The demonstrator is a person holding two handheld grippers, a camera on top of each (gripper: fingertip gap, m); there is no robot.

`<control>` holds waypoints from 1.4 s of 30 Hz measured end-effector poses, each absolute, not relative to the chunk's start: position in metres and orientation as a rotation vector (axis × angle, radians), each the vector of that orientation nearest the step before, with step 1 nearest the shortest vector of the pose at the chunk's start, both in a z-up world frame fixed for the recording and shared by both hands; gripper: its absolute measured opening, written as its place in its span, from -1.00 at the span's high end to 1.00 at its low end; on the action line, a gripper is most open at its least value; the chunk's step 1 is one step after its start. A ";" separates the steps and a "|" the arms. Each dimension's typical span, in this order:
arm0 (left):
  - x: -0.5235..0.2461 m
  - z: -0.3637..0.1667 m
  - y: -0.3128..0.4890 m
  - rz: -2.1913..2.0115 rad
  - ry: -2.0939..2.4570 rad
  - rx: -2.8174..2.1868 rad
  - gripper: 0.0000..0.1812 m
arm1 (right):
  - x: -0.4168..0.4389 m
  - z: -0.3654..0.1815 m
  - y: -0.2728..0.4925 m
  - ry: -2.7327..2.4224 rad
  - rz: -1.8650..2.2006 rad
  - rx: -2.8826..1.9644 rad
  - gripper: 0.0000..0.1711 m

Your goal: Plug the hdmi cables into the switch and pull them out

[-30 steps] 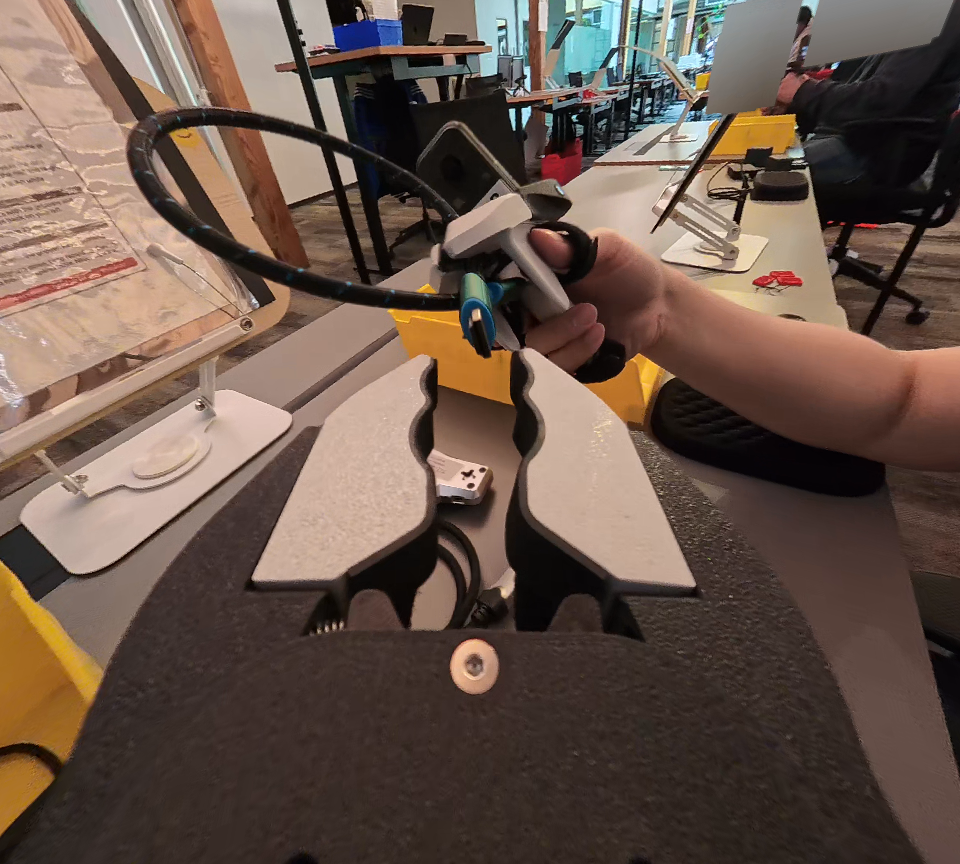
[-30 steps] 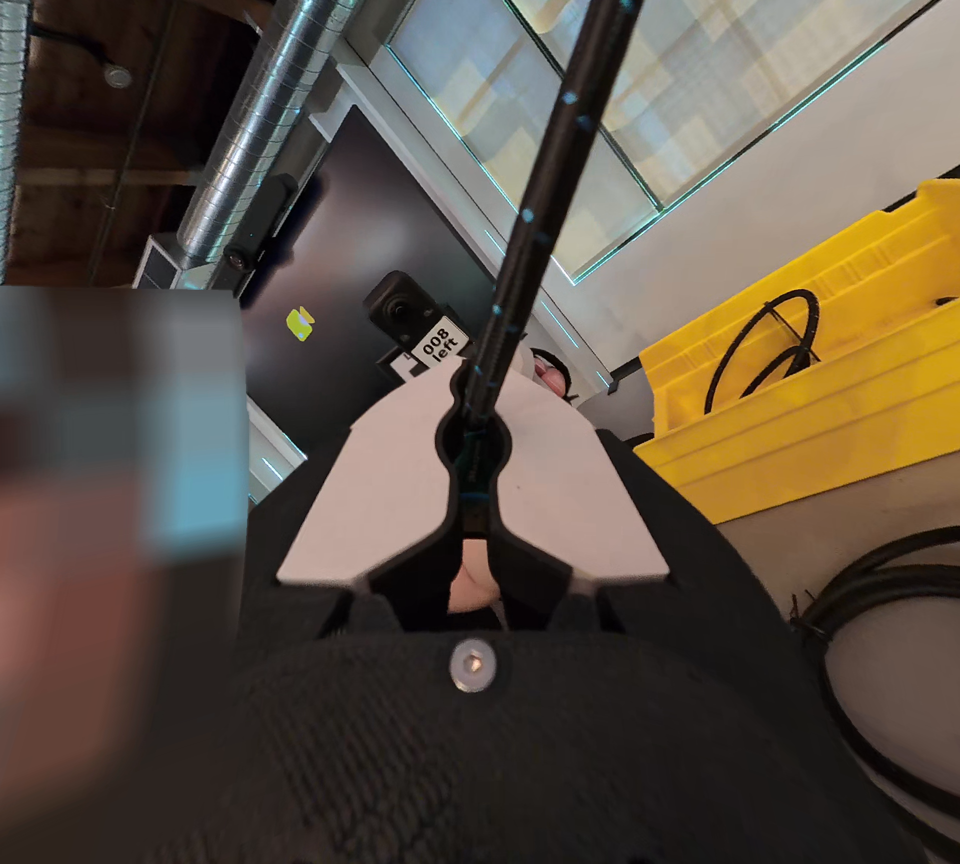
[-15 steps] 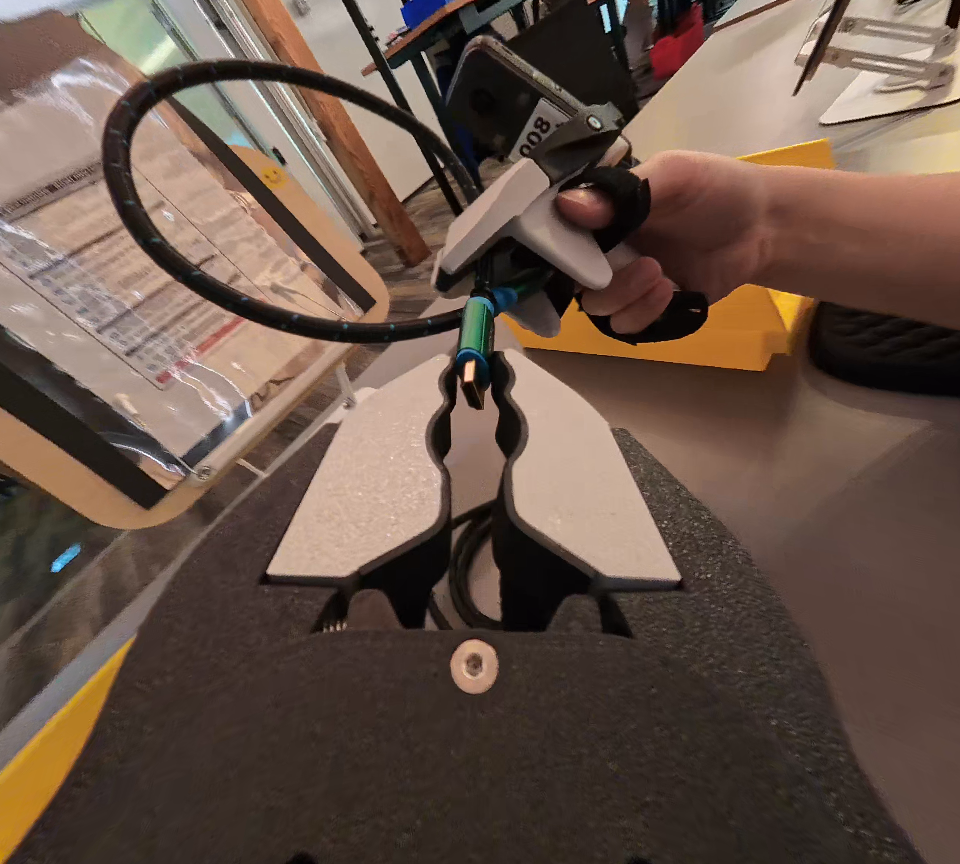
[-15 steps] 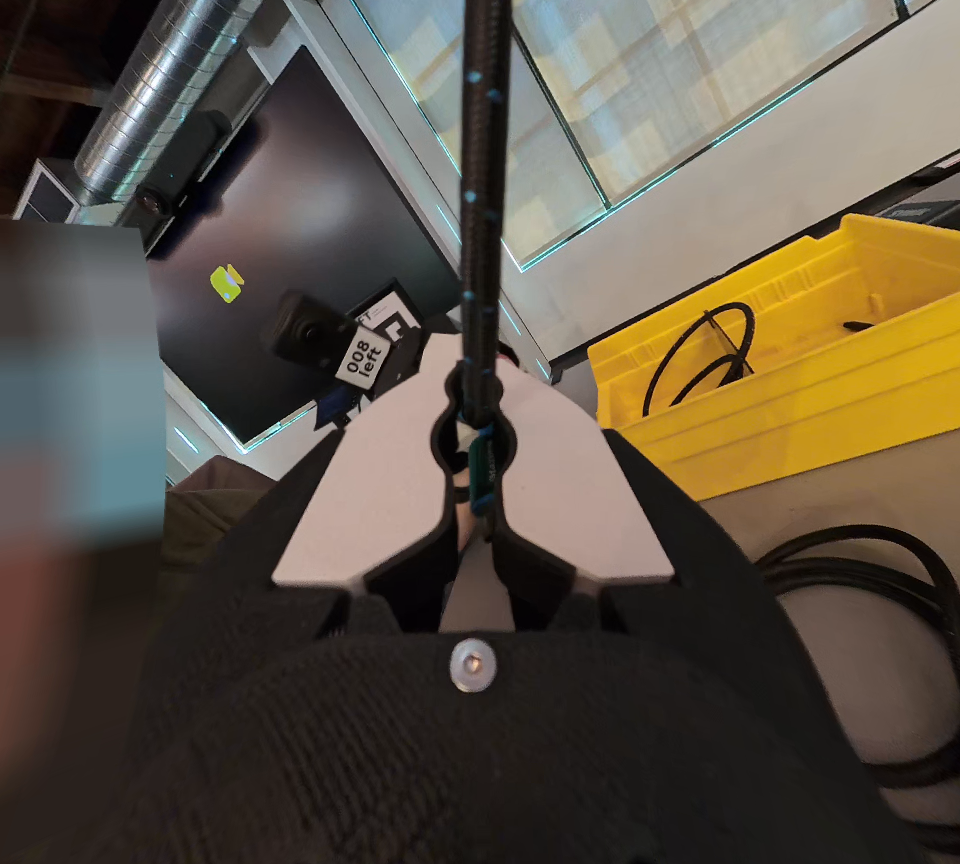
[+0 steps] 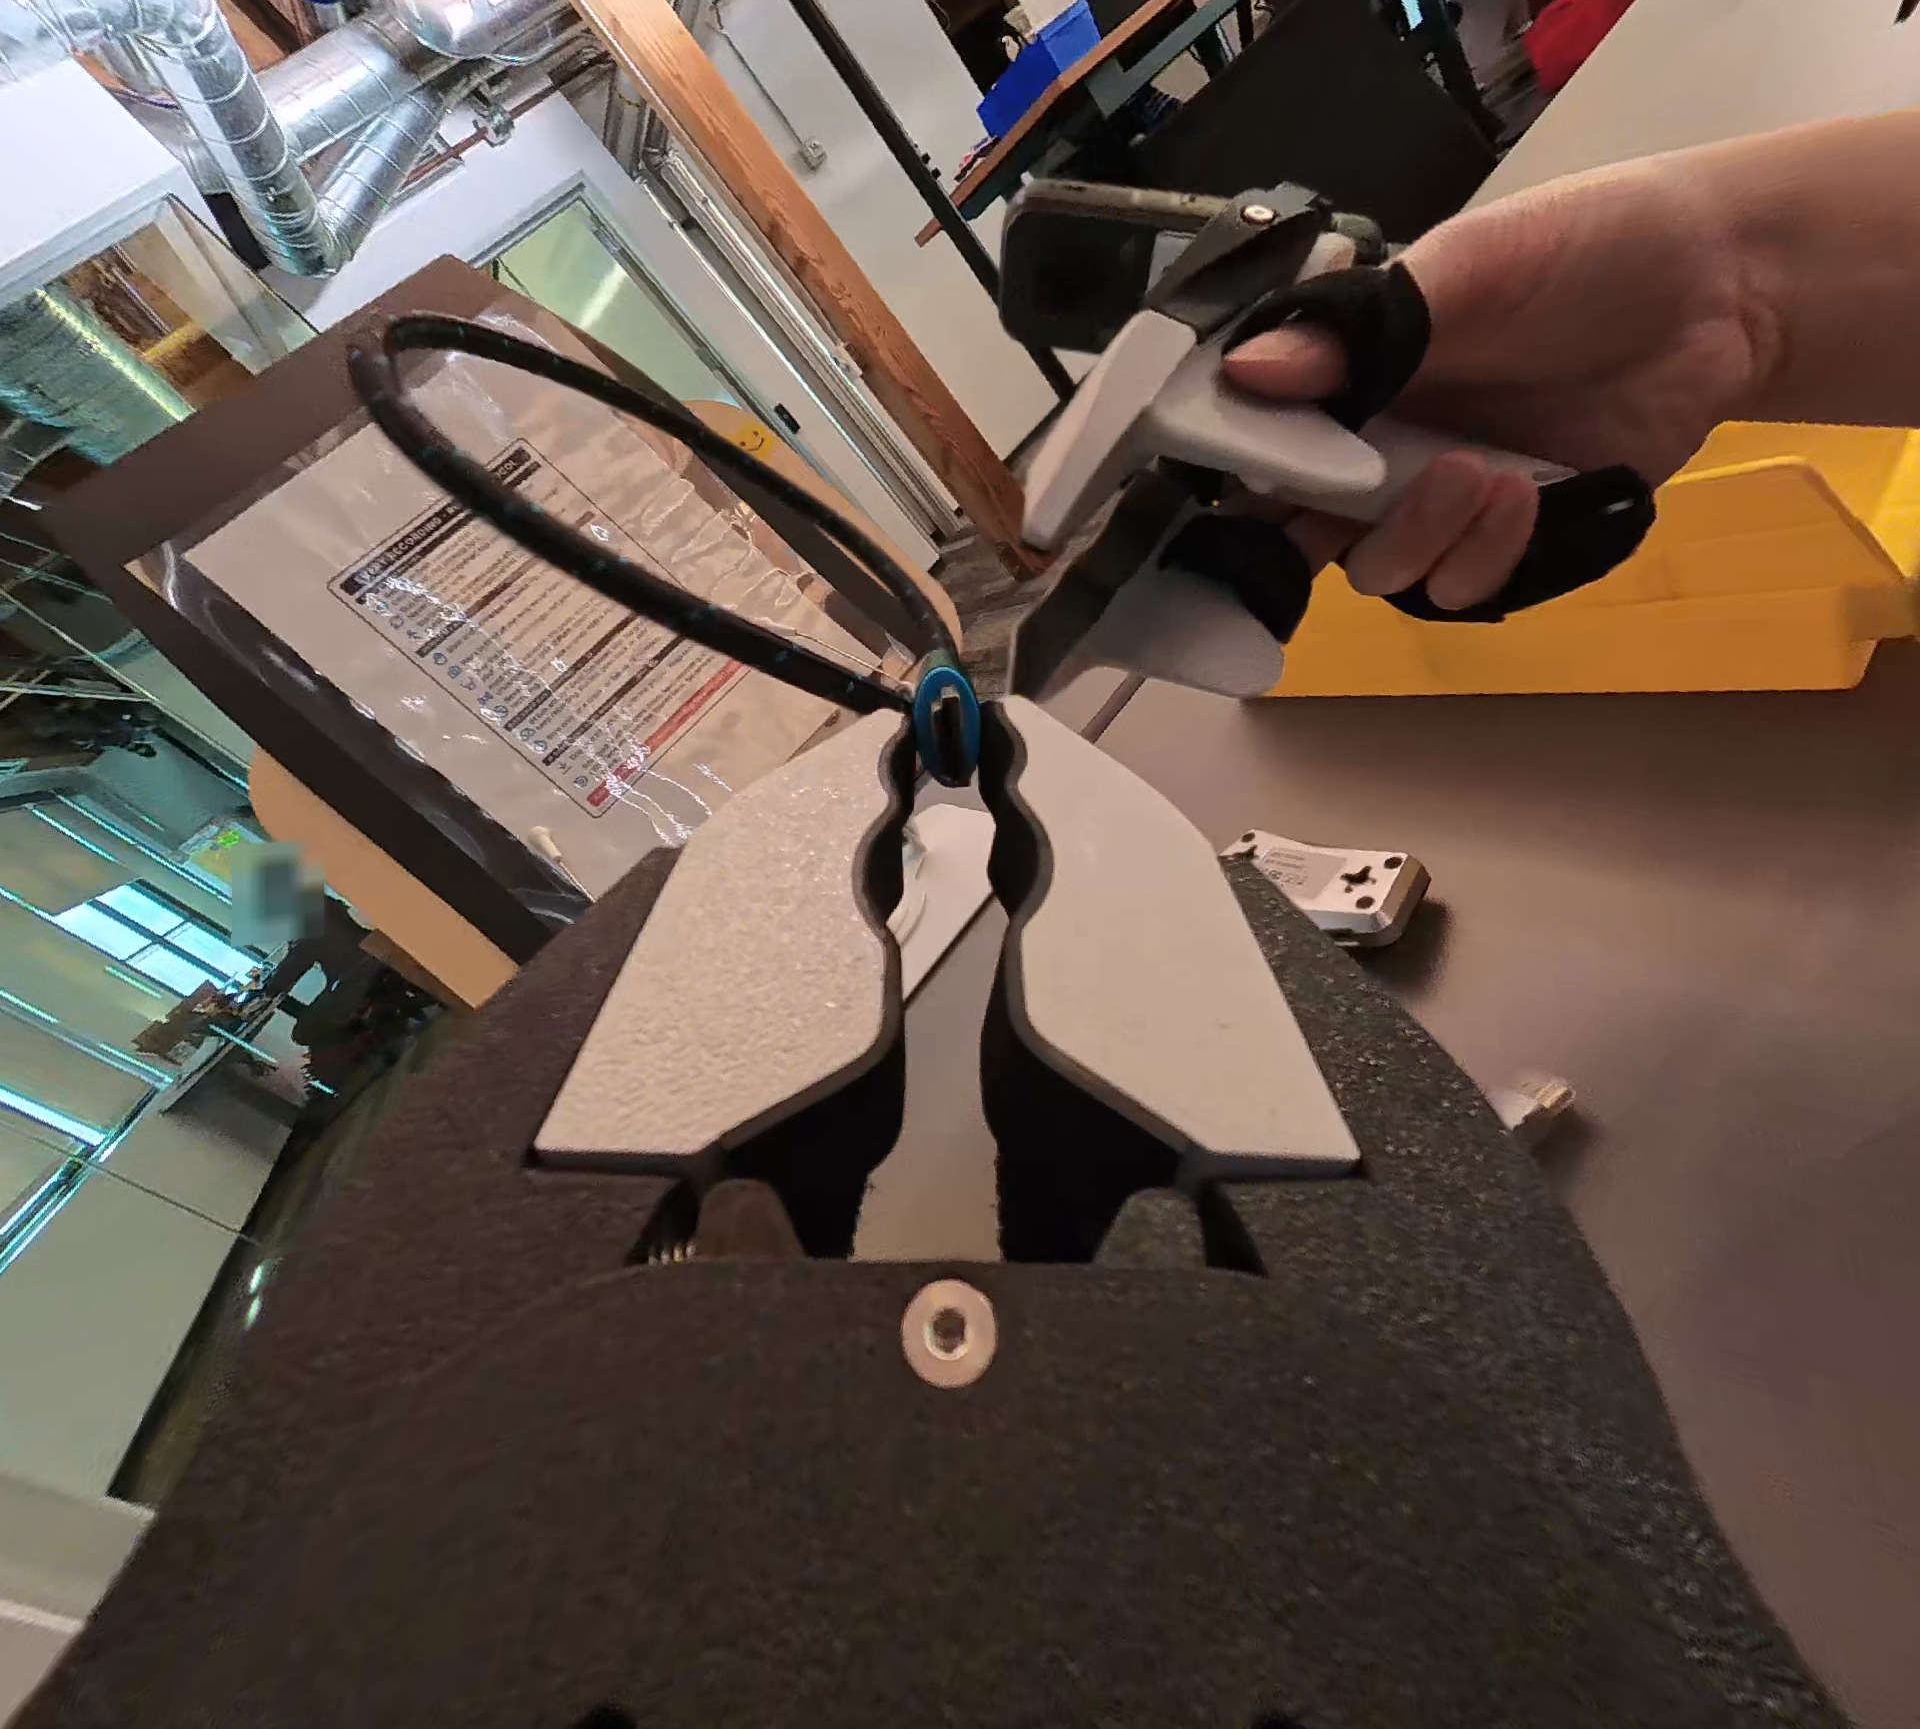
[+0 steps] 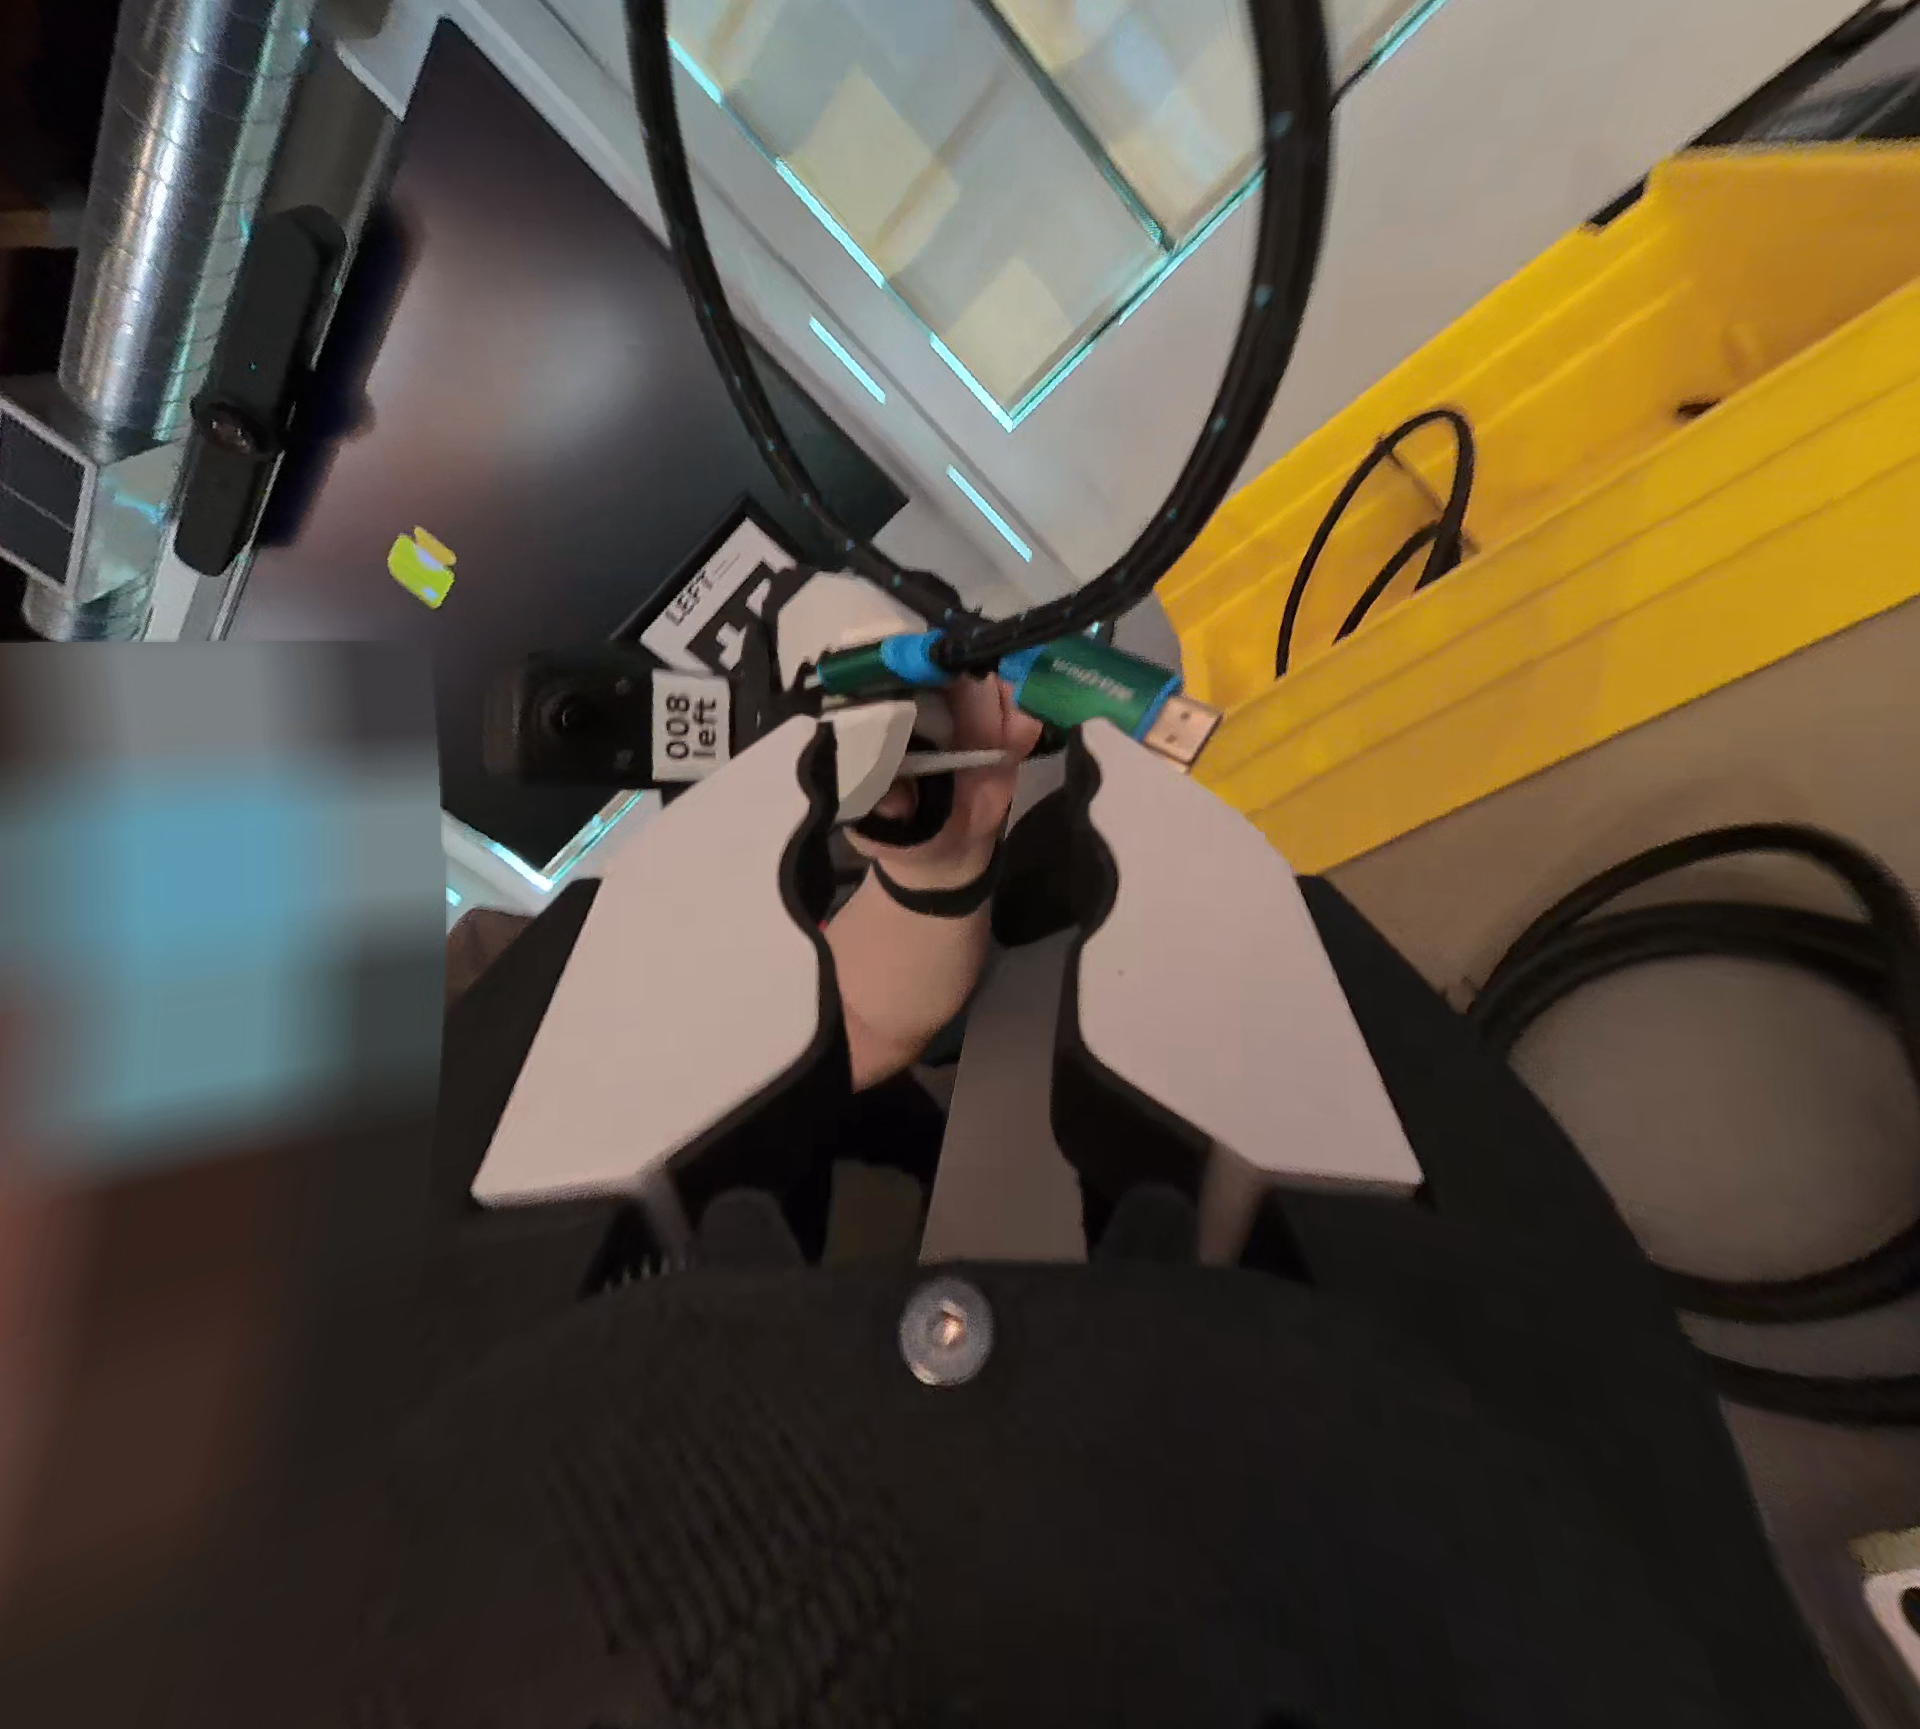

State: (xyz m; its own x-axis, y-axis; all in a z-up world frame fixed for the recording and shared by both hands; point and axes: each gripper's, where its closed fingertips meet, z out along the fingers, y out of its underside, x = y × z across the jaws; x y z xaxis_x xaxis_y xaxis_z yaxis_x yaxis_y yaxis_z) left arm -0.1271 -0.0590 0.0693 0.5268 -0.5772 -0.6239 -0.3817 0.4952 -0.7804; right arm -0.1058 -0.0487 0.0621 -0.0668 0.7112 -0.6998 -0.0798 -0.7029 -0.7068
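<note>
Black braided cable (image 5: 582,536) flecked with blue loops up and to the left of my left claw (image 5: 943,744), whose fingertips are pinched on the blue-collared plug (image 5: 943,729) at the loop's end; I see that plug end-on, right between my tips. Just beyond and to the right of them, my other hand (image 5: 1621,370) holds the right claw (image 5: 1132,640), its tips close to the plug. On the grey table (image 5: 1558,1108) to the right of my fingers lies the small silver switch (image 5: 1335,890), bottom up, with nothing plugged in on the sides I can see. Behind the right claw sits a yellow bin (image 5: 1662,599).

From my right claw (image 6: 945,754), the fingers are spread with nothing between them. Just past the tips the cable's two green plugs cross: the left one (image 6: 868,666) sits at the left claw (image 6: 831,703), though motion blur keeps me from seeing the grip itself, and the right one (image 6: 1101,692) hangs free above my right fingertip, its metal end pointing right. The cable (image 6: 1278,225) arches high above both. A yellow bin (image 6: 1610,453) with a black cord in it lies to the right, and coiled black cable (image 6: 1714,1108) rests on the table beside my right finger.
</note>
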 end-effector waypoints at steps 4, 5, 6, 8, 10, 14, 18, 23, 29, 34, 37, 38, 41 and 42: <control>-0.130 0.066 -0.059 -0.173 1.051 -1.110 0.88 | -0.117 0.051 -0.056 -0.752 1.854 -1.688 0.47; -0.131 0.066 -0.060 -0.182 1.044 -1.113 0.88 | -0.116 0.050 -0.055 -0.751 1.844 -1.689 0.47; -0.133 0.067 -0.060 -0.192 1.035 -1.118 0.88 | -0.115 0.049 -0.053 -0.752 1.834 -1.692 0.47; -0.135 0.069 -0.060 -0.232 1.013 -1.138 0.88 | -0.111 0.049 -0.050 -0.754 1.809 -1.695 0.47; -0.137 0.072 -0.061 -0.298 0.995 -1.168 0.88 | -0.105 0.051 -0.046 -0.755 1.769 -1.692 0.47; -0.136 0.078 -0.063 -0.429 0.955 -1.221 0.88 | -0.090 0.057 -0.037 -0.758 1.657 -1.698 0.46; -0.127 0.079 -0.061 -0.493 0.928 -1.275 0.88 | -0.077 0.066 -0.043 -0.806 1.625 -1.683 0.45; -0.107 0.077 -0.064 -0.641 0.906 -1.331 0.88 | -0.070 0.066 -0.042 -0.852 1.502 -1.696 0.46; -0.104 0.082 -0.062 -0.726 0.874 -1.372 0.88 | -0.057 0.071 -0.042 -0.918 1.335 -1.682 0.46; -0.109 0.095 -0.063 -0.620 0.860 -1.313 0.88 | -0.053 0.089 -0.049 -0.837 1.523 -1.617 0.47; -0.109 0.102 -0.068 -0.501 0.899 -1.239 0.88 | -0.060 0.095 -0.061 -0.775 1.810 -1.596 0.57; -0.109 0.105 -0.071 -0.454 0.925 -1.195 0.88 | -0.063 0.096 -0.070 -0.793 1.936 -1.581 0.74; -0.110 0.114 -0.079 -0.373 0.982 -1.092 0.88 | -0.079 0.089 -0.099 -0.947 2.162 -1.577 0.75; -0.110 0.116 -0.081 -0.351 0.996 -1.073 0.88 | -0.087 0.083 -0.099 -0.952 2.145 -1.605 0.61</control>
